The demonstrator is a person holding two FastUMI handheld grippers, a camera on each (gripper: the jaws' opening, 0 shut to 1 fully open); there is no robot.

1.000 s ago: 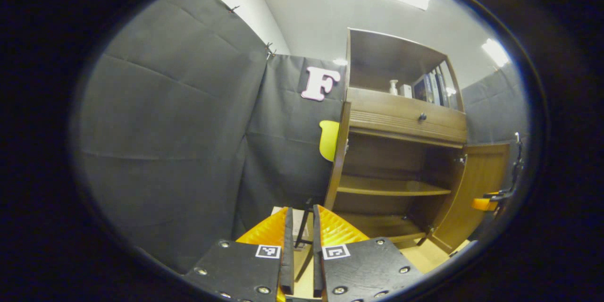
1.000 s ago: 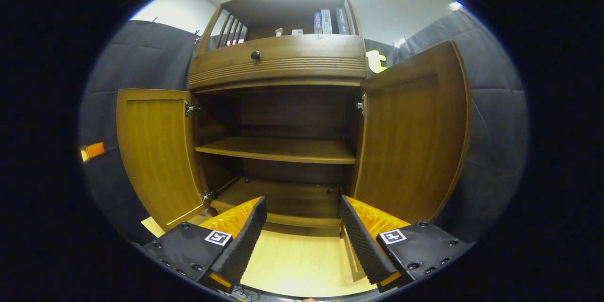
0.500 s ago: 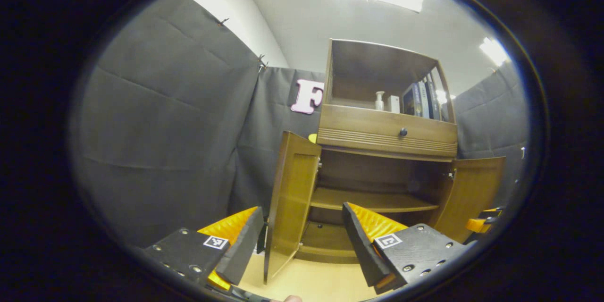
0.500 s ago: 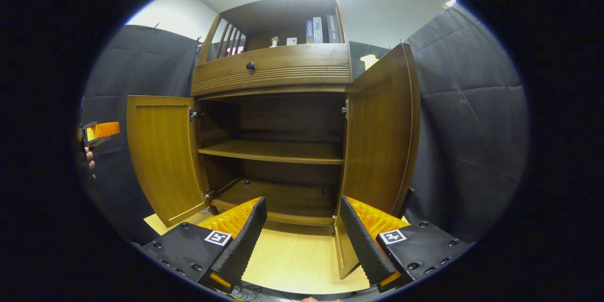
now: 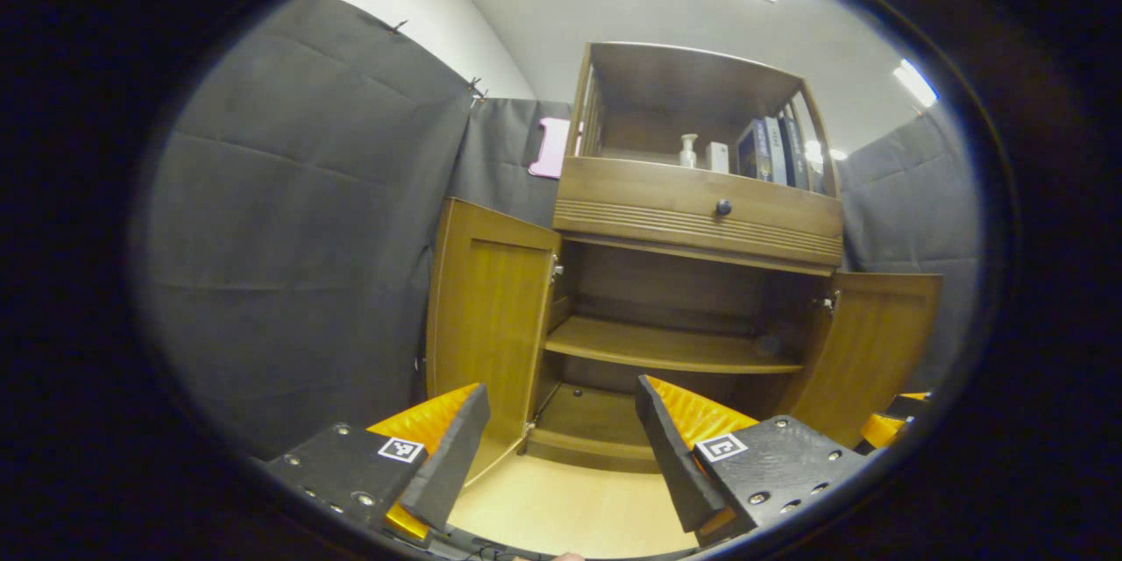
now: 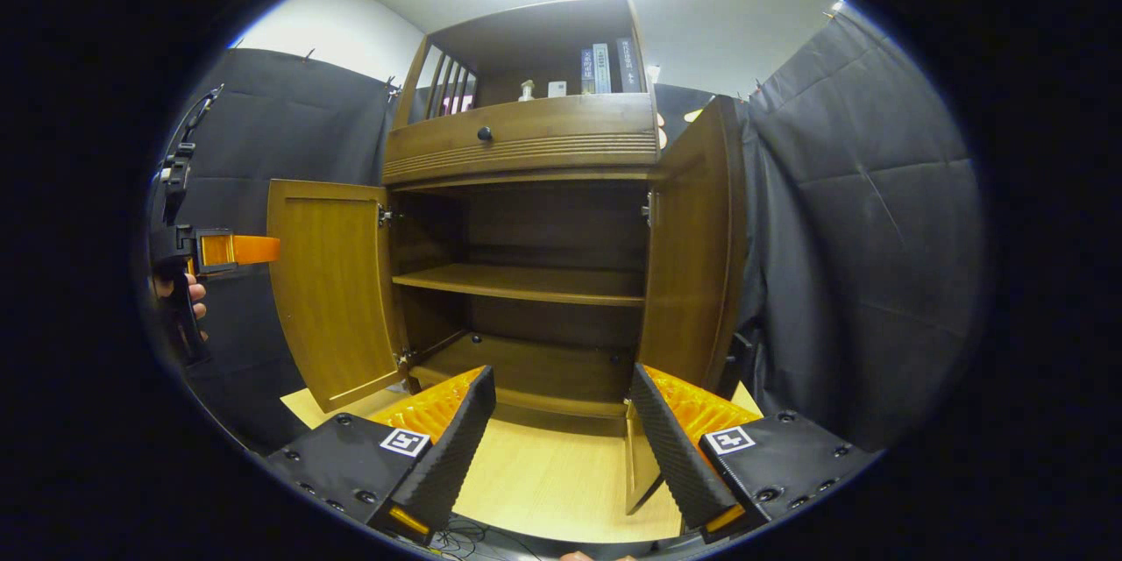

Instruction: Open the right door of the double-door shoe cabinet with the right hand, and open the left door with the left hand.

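The brown wooden shoe cabinet (image 5: 692, 219) stands with both lower doors swung out. In the left gripper view the left door (image 5: 486, 324) and the right door (image 5: 872, 351) flank two bare shelves (image 5: 666, 346). My left gripper (image 5: 561, 447) is open, back from the cabinet, with nothing between its fingers. In the right gripper view the left door (image 6: 329, 289) faces me and the right door (image 6: 692, 245) is nearly edge-on. My right gripper (image 6: 561, 434) is open and holds nothing. The left gripper (image 6: 259, 250) appears at the far left, held by a hand (image 6: 180, 298), just outside the left door.
Above the doors is a drawer with a dark knob (image 5: 723, 208); the top shelf holds books (image 5: 771, 149) and a small bottle (image 5: 688, 151). Light wooden floor (image 5: 561, 508) lies in front. Black cloth walls close in on both sides. Cables (image 6: 465, 535) lie near me.
My left gripper went from shut to open and drew back from the left door's edge, turning toward the cabinet front. My right gripper stayed open and shifted slightly back and right.
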